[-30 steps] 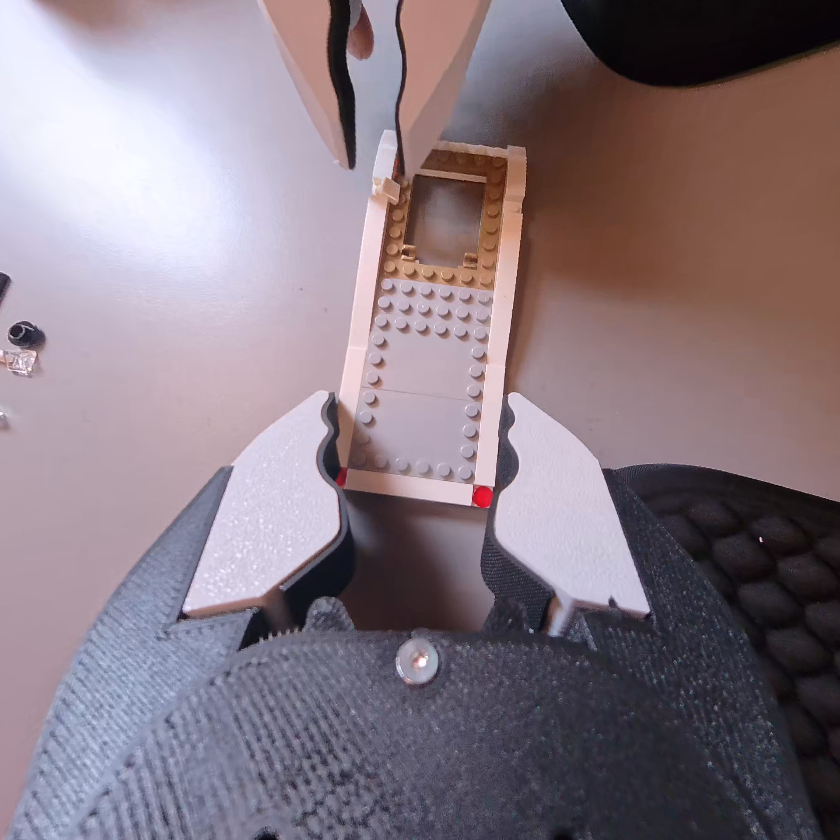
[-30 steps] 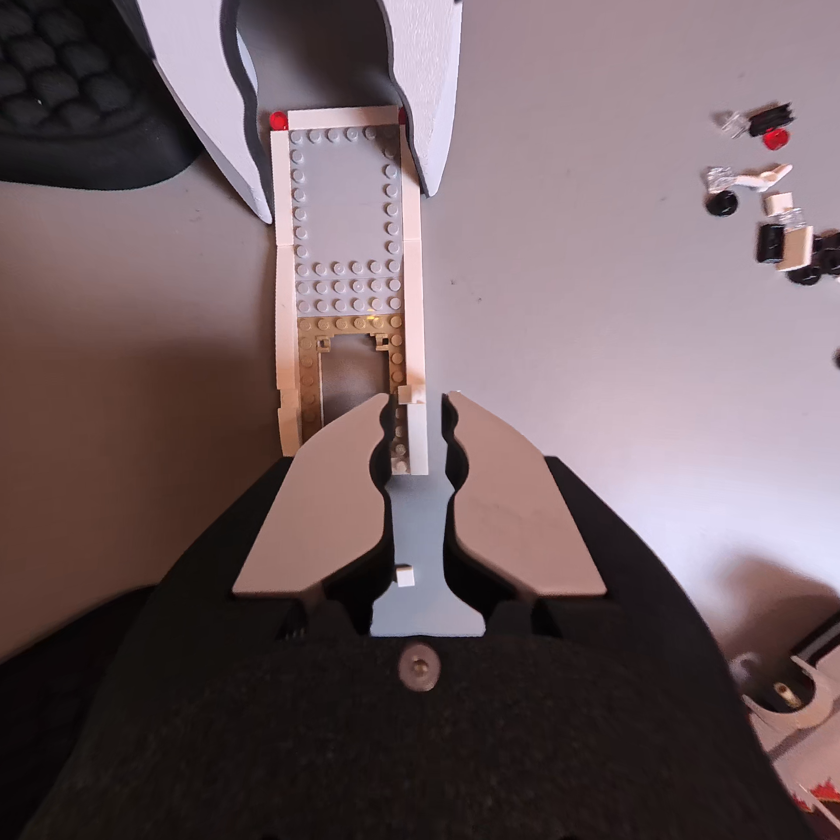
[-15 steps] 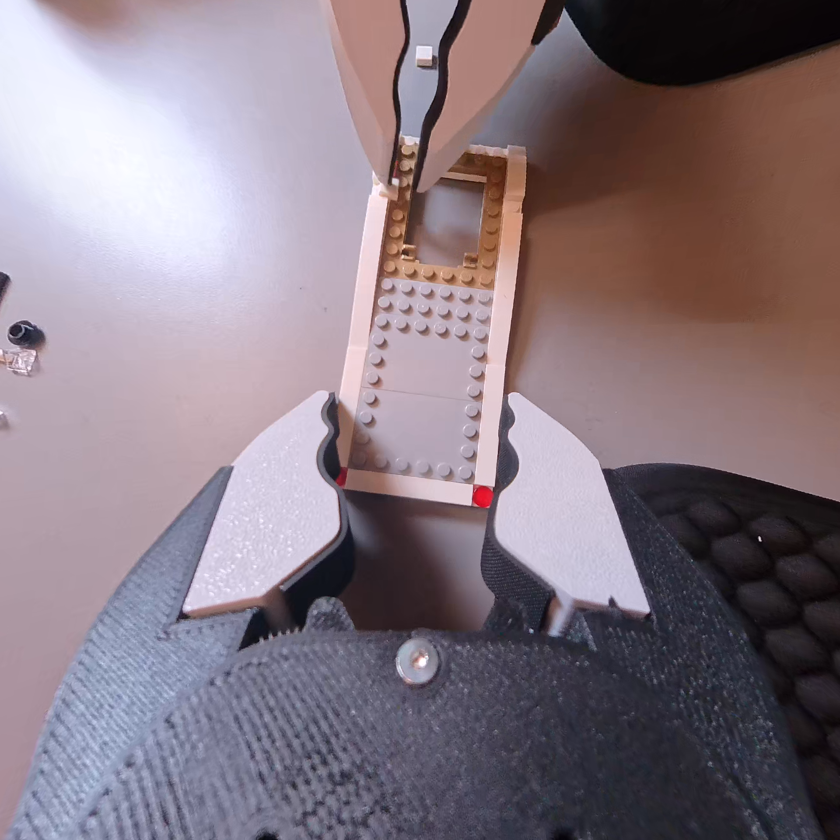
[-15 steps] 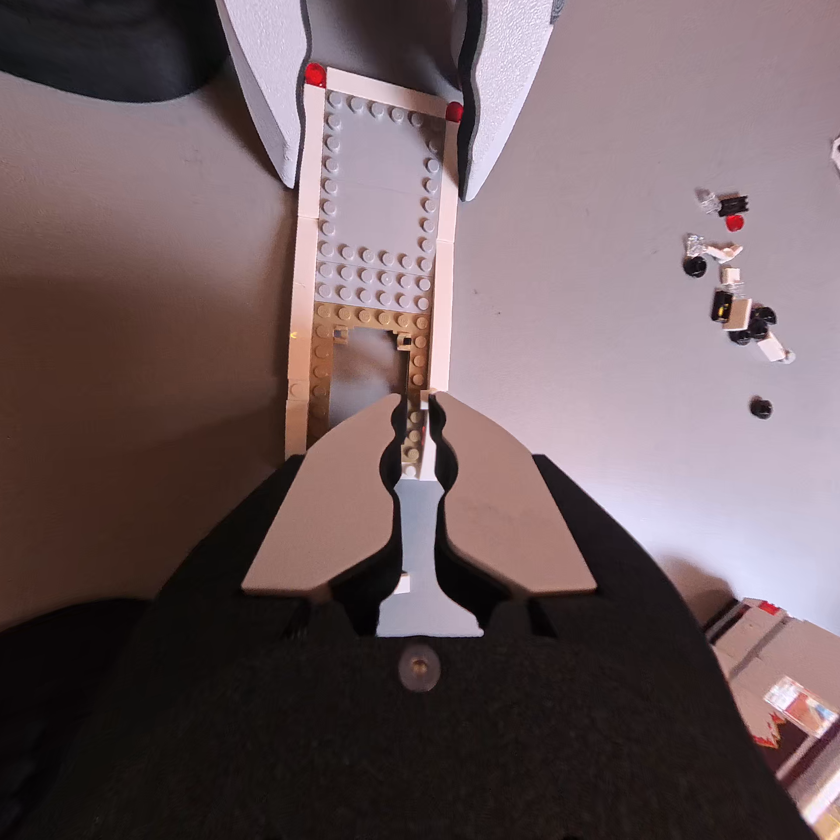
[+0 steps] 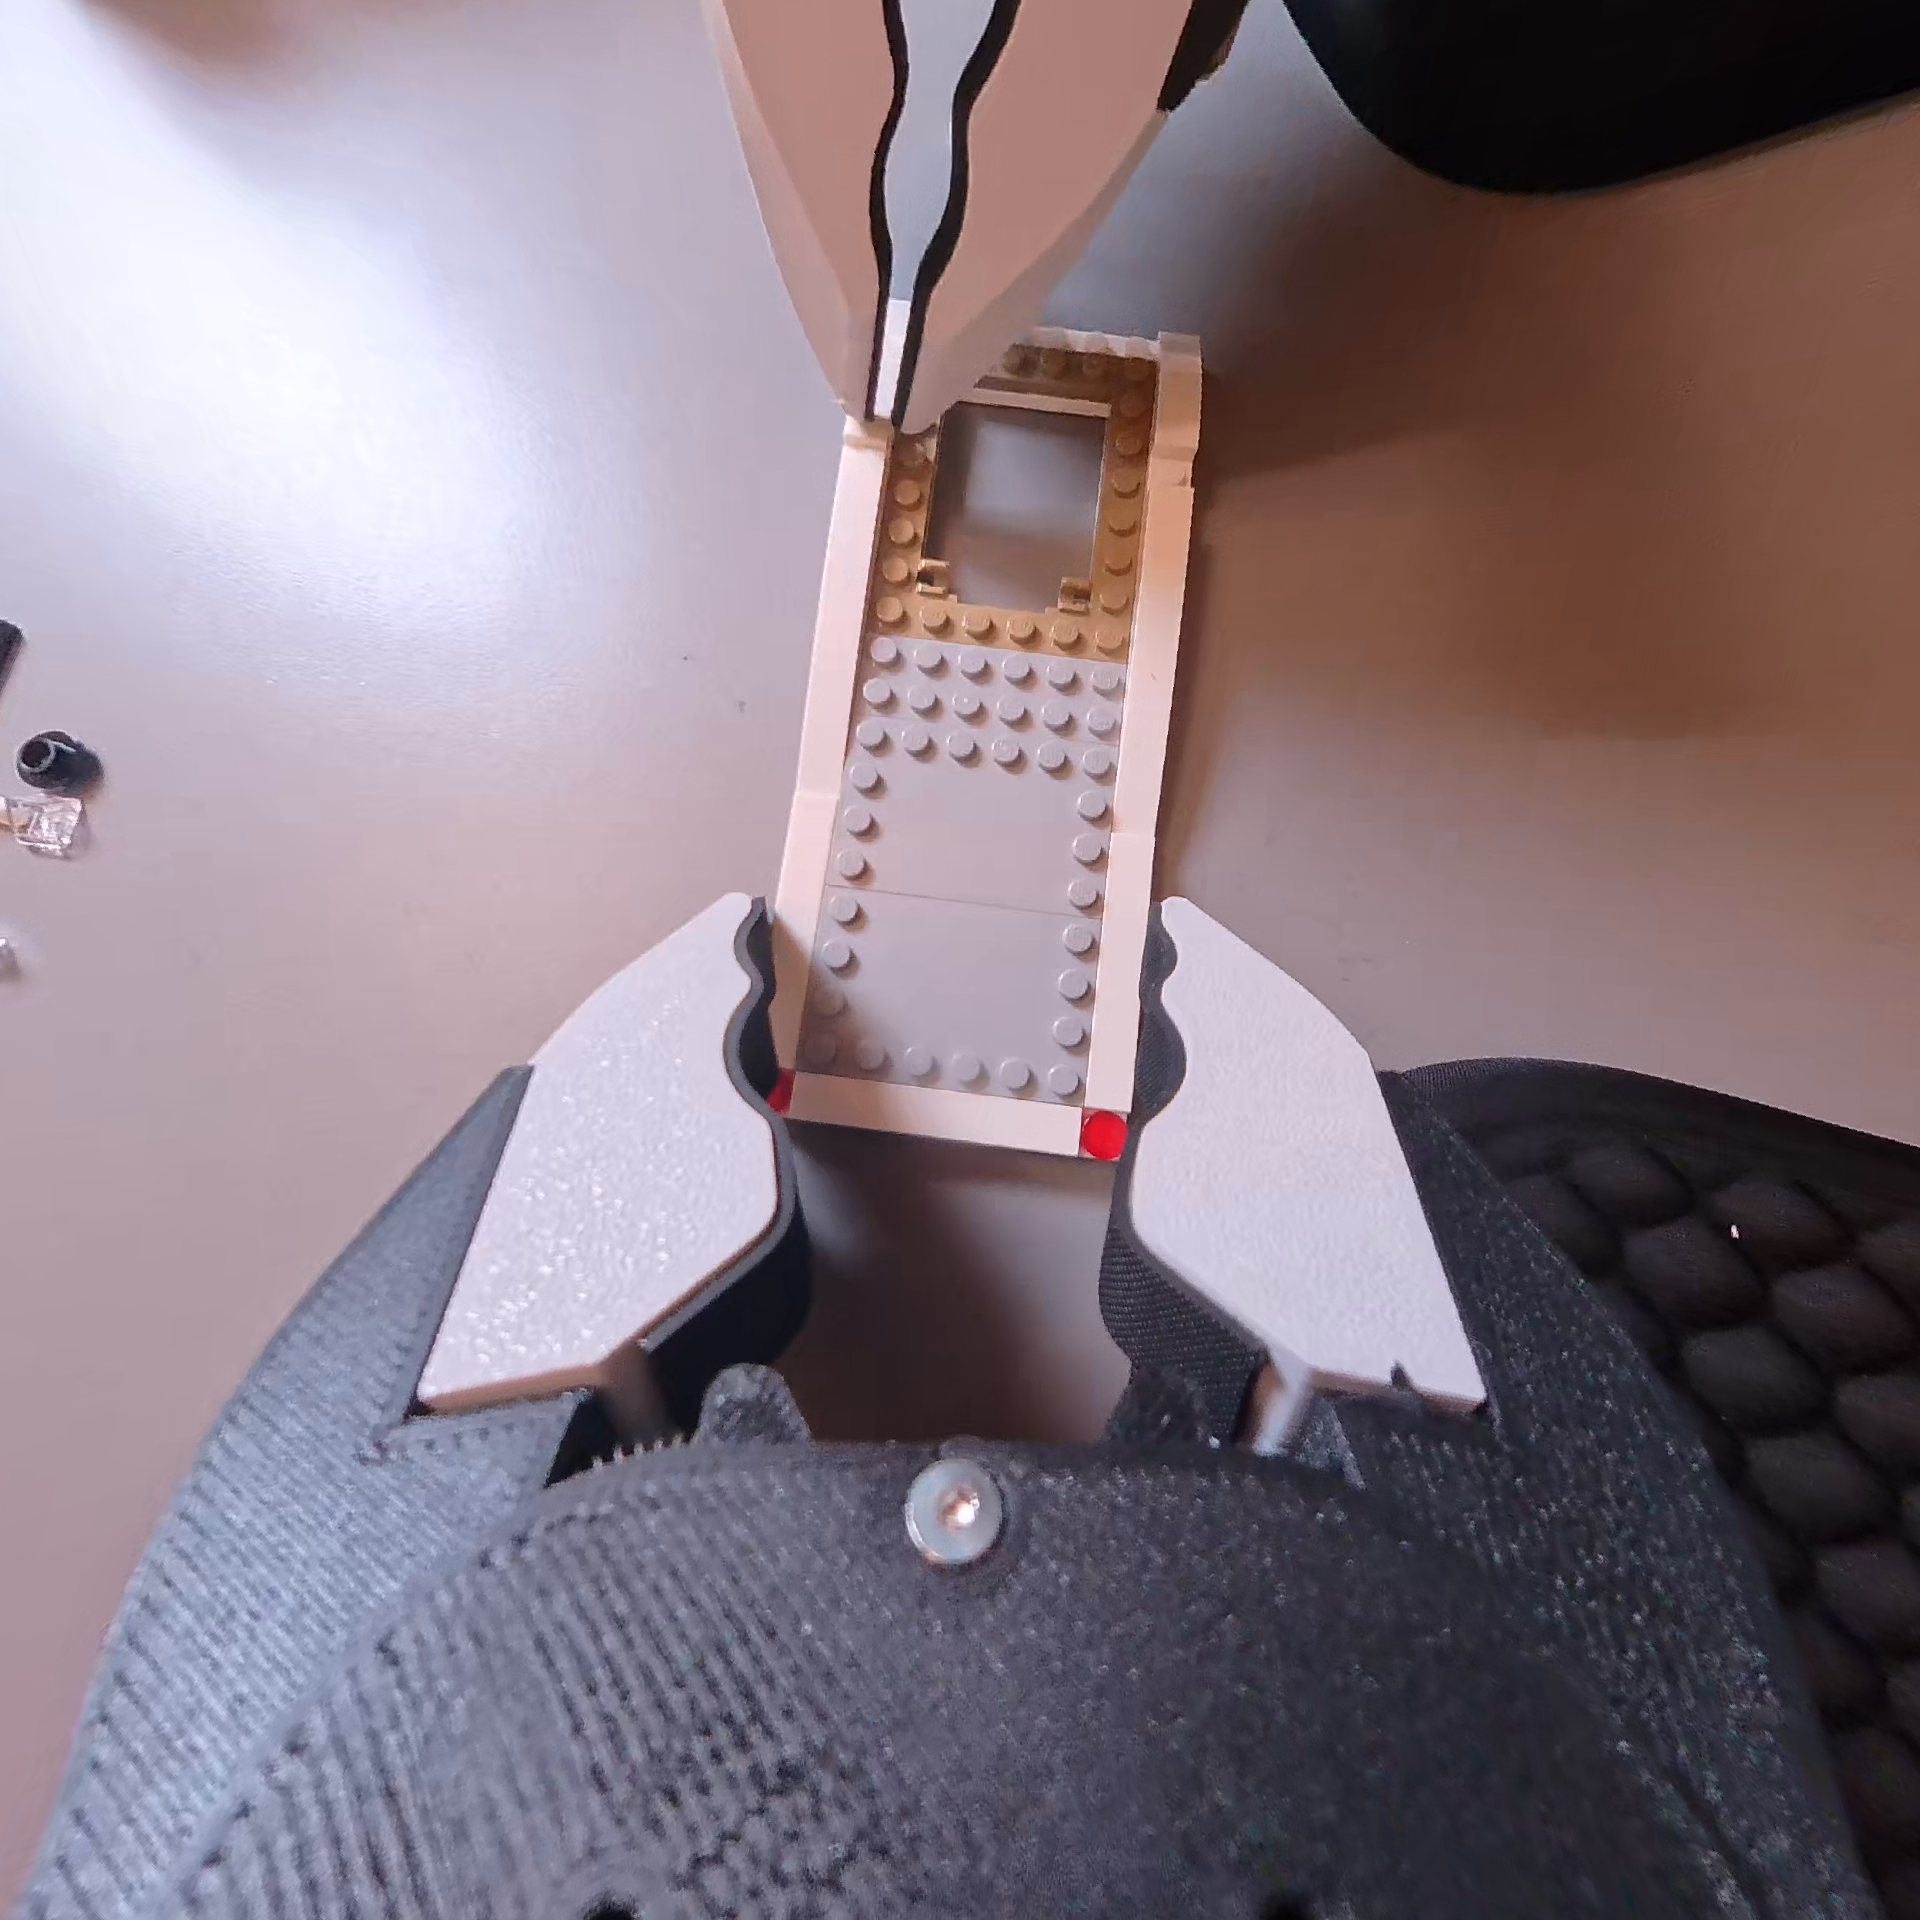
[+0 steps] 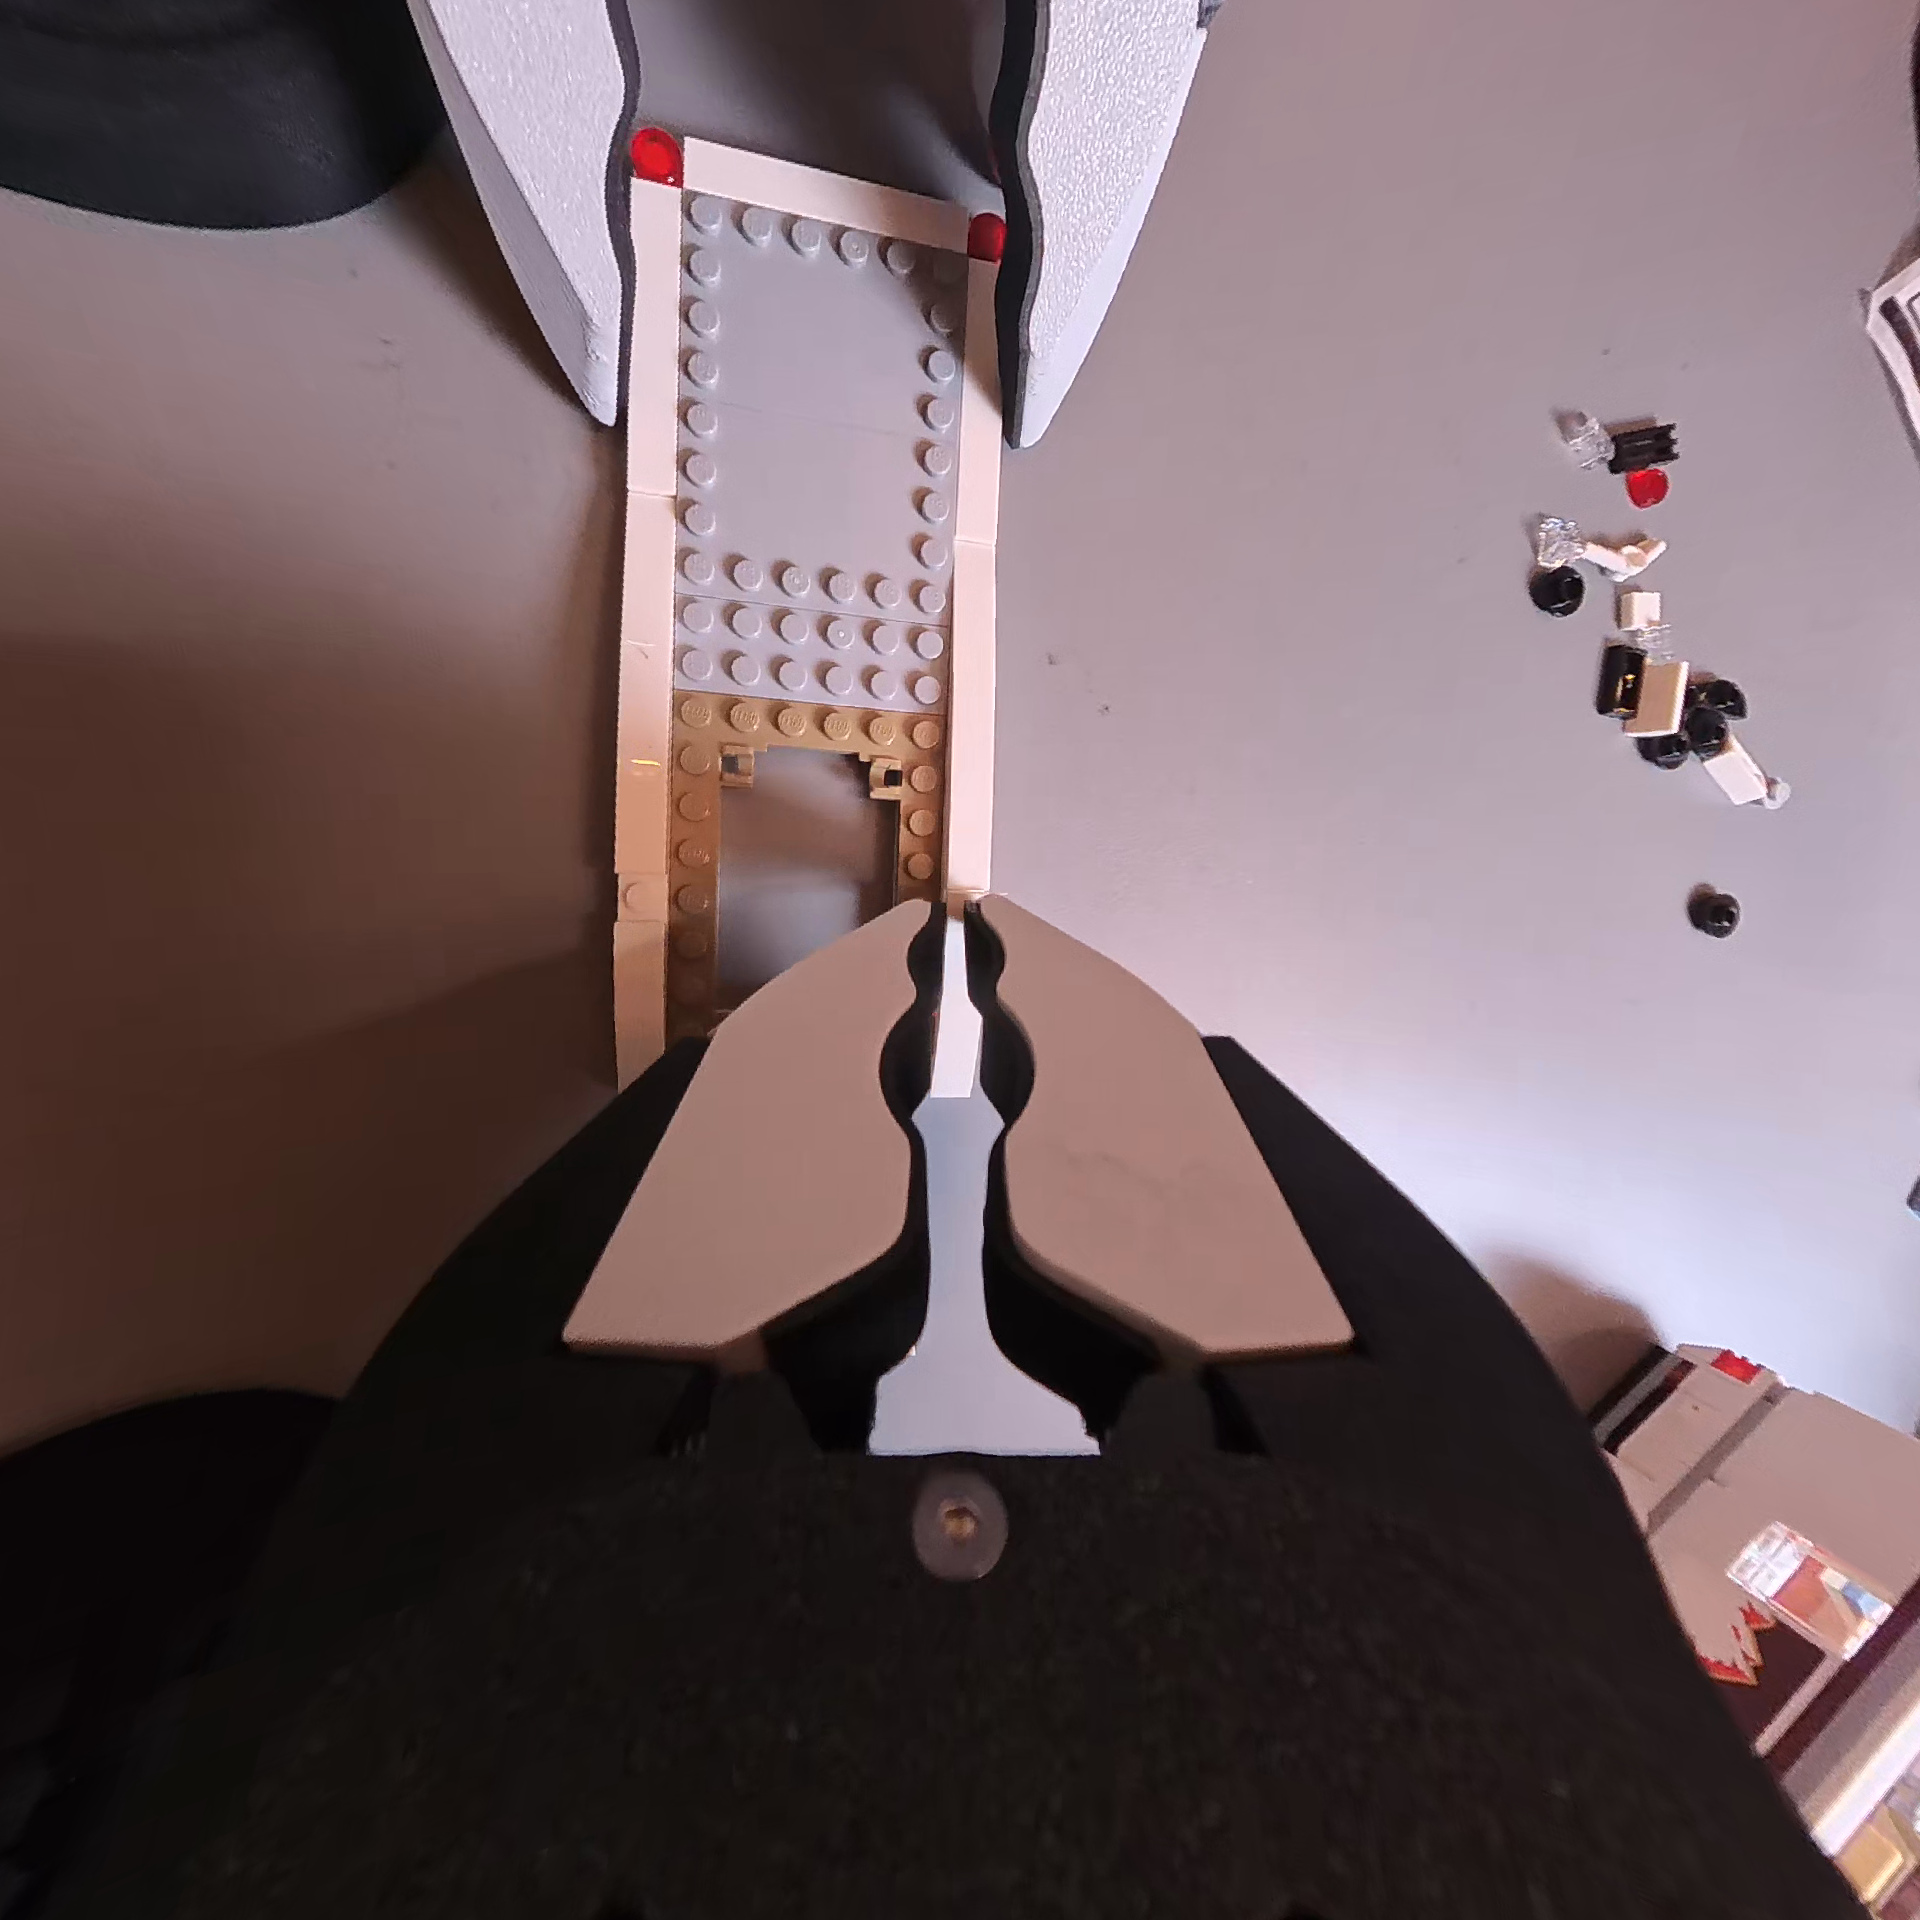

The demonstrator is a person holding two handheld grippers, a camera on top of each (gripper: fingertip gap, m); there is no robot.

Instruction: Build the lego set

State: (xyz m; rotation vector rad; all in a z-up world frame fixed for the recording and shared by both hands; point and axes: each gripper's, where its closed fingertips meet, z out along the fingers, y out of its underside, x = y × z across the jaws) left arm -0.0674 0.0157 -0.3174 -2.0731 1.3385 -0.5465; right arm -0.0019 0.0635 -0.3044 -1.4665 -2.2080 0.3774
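Plain grey tabletop (image 5: 416,520), soft daylight

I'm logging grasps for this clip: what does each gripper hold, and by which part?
Left gripper clamps the brick plate assembly across the side rails of its red-cornered end. Right gripper is nearly shut over a white side rail at the tan end; contact unclear.

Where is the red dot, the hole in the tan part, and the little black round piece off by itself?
red dot (image 5: 1102,1132): left wrist view, centre of the stud.
hole (image 5: 1023,504): left wrist view, middle of the opening.
black round piece (image 6: 1714,911): right wrist view, its top.
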